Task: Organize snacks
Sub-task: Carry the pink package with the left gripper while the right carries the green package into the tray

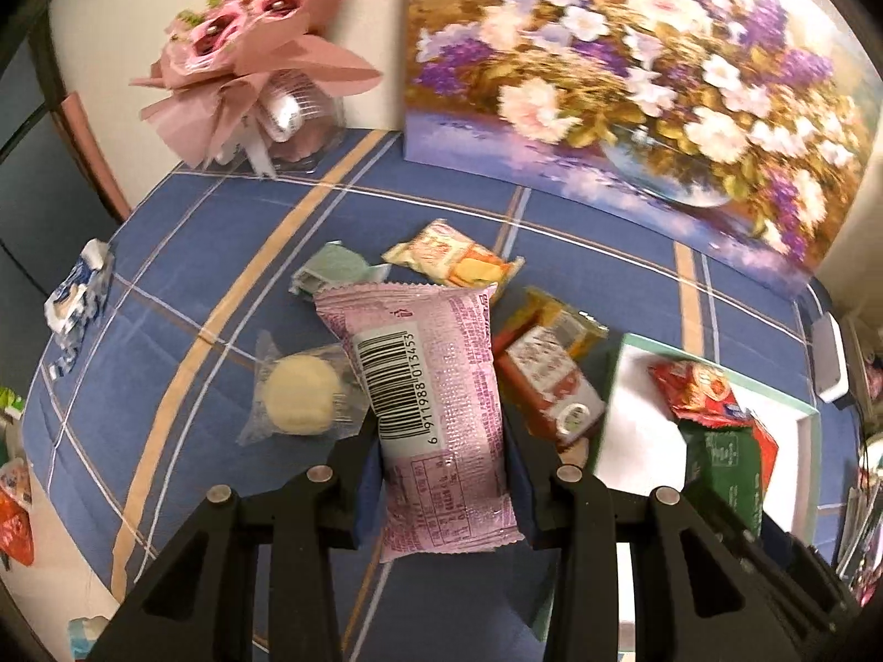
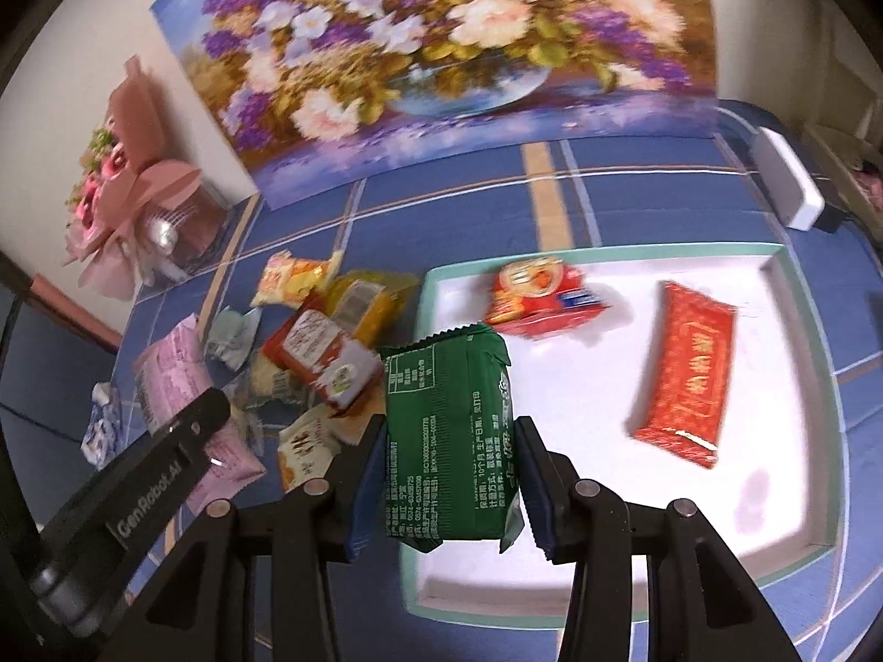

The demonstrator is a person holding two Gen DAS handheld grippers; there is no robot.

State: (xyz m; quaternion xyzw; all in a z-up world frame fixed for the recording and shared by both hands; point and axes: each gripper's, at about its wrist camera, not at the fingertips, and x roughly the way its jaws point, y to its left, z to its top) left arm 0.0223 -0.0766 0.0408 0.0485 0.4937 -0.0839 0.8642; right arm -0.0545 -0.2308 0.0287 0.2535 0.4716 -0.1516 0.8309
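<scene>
Left fingers (image 1: 444, 474) clamping pink packet (image 1: 436, 402), right fingers (image 2: 450, 474) clamping green packet (image 2: 450, 430), red bar (image 2: 687, 375) in tray (image 2: 811, 331) only from right.

Right gripper (image 2: 448, 488) clamps green packet (image 2: 450, 436) over tray (image 2: 607, 604).

Left wrist camera: close above blue cloth (image 1: 182, 276), facing back edge and flower painting (image 1: 634, 66). Right wrist camera: close over white tray (image 2: 783, 298), same facing. Shared: painting (image 2: 441, 44), snack pile, tray (image 1: 629, 386).

Blue plaid tablecloth (image 1: 182, 254), floral painting (image 1: 634, 66) vs cream wall (image 1: 99, 27); pink bouquet (image 1: 243, 55), prob. boxed.
</scene>
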